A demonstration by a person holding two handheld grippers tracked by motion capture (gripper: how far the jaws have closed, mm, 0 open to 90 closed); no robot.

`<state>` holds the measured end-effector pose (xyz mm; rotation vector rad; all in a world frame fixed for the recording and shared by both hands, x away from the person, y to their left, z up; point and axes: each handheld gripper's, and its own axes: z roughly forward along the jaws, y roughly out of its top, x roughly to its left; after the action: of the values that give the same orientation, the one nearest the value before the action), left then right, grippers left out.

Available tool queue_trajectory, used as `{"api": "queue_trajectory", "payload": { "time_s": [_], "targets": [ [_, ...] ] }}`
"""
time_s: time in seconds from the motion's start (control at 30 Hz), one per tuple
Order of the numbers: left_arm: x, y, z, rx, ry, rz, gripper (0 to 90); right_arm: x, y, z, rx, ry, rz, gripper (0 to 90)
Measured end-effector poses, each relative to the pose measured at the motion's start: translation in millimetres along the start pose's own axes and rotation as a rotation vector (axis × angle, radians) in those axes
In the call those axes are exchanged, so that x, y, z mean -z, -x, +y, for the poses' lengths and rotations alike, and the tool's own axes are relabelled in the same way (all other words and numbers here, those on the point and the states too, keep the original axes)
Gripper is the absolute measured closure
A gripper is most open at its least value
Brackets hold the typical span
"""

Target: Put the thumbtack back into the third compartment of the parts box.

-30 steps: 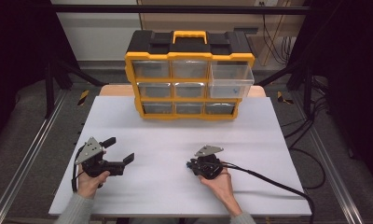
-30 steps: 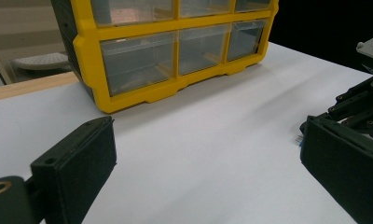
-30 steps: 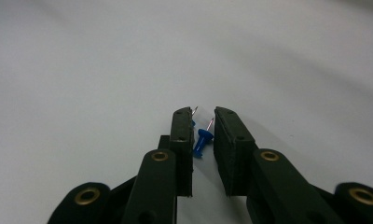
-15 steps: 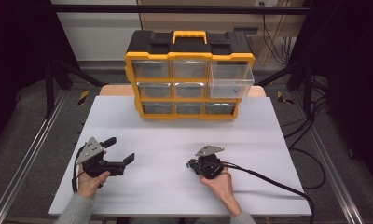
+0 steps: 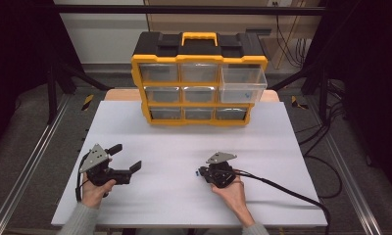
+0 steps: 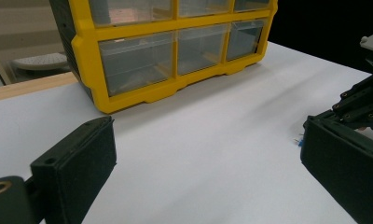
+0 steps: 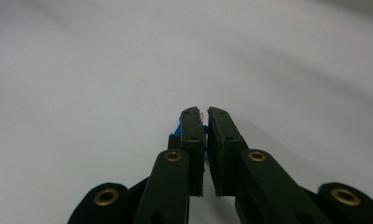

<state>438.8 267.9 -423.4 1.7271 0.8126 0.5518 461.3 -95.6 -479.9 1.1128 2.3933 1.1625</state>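
My right gripper [image 5: 202, 173] sits low on the worktop [image 5: 184, 137], jaws drawn almost together. In the right gripper view a small blue part [image 7: 177, 129] is caught between them near the tips, poking out on the left side of the jaws [image 7: 201, 122]. They have just been closing and are now pinched on it. What the part is I can't tell; it is too small and mostly hidden by the pads.

My left gripper [image 5: 128, 159] rests well apart from it, jaws spread wide with nothing between them. From the left gripper view the blue part [image 6: 298, 141] shows as a speck just beside my right-hand jaw, at the tip of the right gripper [image 6: 362, 100].

The organiser [image 5: 200, 81] stands straight ahead of both grippers, well apart from them at the far side of the worktop. Its top right drawer [image 5: 243, 84] is pulled out, and that drawer lies ahead and slightly to the right of my right gripper. So the right hand is the nearer one and already has the part. I judge the coming move to be a lift and a carry forward and up to that open drawer, releasing from above its rim. The part's long axis I cannot make out, so I would keep the pinch firm until it is over the drawer.
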Motion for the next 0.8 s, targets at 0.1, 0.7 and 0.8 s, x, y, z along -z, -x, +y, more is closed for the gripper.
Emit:
{"api": "queue_trajectory", "payload": {
  "time_s": [0.1,0.7,0.8],
  "targets": [
    [0.0,-0.1,-0.1,0.001,0.001,0.0,2.8,4.2,0.3,1.7,0.003,0.011,0.001,85.8],
    [-1.5,0.9,-0.7,-0.003,-0.005,-0.002,2.7,32.9,8.1,10.4,-0.009,0.088,0.007,85.9],
    [-1.6,0.8,-0.8,-0.004,-0.007,-0.001,2.8,37.6,10.9,11.5,-0.024,0.104,-0.002,85.9]
  ]
}}
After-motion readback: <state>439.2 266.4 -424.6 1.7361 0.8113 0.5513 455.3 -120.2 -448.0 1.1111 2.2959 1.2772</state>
